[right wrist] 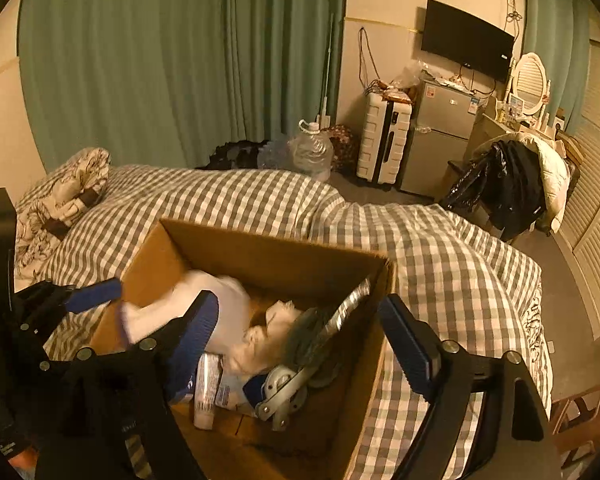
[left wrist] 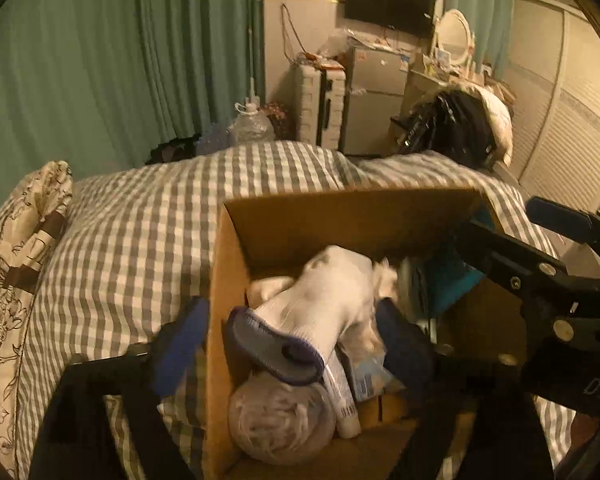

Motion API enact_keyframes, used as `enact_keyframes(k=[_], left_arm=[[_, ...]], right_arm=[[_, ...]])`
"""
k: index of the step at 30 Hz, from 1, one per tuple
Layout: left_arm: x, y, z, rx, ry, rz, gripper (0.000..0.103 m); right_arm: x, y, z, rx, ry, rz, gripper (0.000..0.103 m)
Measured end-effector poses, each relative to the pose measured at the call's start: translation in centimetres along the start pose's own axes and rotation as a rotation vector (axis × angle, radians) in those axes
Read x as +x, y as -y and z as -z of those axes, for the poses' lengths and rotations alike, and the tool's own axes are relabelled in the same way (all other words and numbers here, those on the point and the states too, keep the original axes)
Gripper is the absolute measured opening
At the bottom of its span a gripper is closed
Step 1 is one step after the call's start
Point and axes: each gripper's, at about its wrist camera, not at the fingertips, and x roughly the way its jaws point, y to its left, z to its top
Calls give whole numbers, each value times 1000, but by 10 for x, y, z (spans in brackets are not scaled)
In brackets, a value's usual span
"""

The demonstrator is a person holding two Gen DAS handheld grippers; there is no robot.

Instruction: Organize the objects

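Note:
An open cardboard box point(left wrist: 284, 216) point(right wrist: 268, 240) stands on the checked bed. In it lie a white sock with a purple-grey cuff point(left wrist: 324, 304) point(right wrist: 224, 300), a white tube point(left wrist: 342, 396) point(right wrist: 206, 392), a pale fluffy ball point(left wrist: 280, 416), a teal object point(left wrist: 444, 276) and a grey wheeled tool point(right wrist: 296, 380). My left gripper point(left wrist: 296, 340) is open, its blue fingers either side of the sock over the box's near left corner. My right gripper point(right wrist: 300, 340) is open above the box's right half; it shows at the right of the left wrist view point(left wrist: 540, 264).
The box rests on a grey-and-white checked duvet point(left wrist: 140, 240) point(right wrist: 440, 260). A floral pillow point(left wrist: 16, 248) lies at the left. Behind the bed are green curtains point(left wrist: 120, 60), a water jug point(right wrist: 310, 148), a white suitcase point(right wrist: 384, 140), a small fridge point(right wrist: 440, 136) and a chair with clothes point(right wrist: 512, 184).

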Motion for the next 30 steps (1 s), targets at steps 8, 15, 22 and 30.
enact_keyframes(k=[8, 15, 22, 30], left_arm=[[-7, -12, -21, -57, 87, -49, 103], [-49, -18, -24, -68, 187, -56, 103], [-134, -12, -29, -54, 331, -79, 103], [-243, 1, -5, -39, 521, -69, 103]], right_arm=[[-4, 7, -17, 8, 68, 82, 93], [-38, 16, -20, 86, 148, 100, 96], [-134, 20, -27, 107, 308, 124, 103], [-238, 21, -9, 122, 415, 152, 103]])
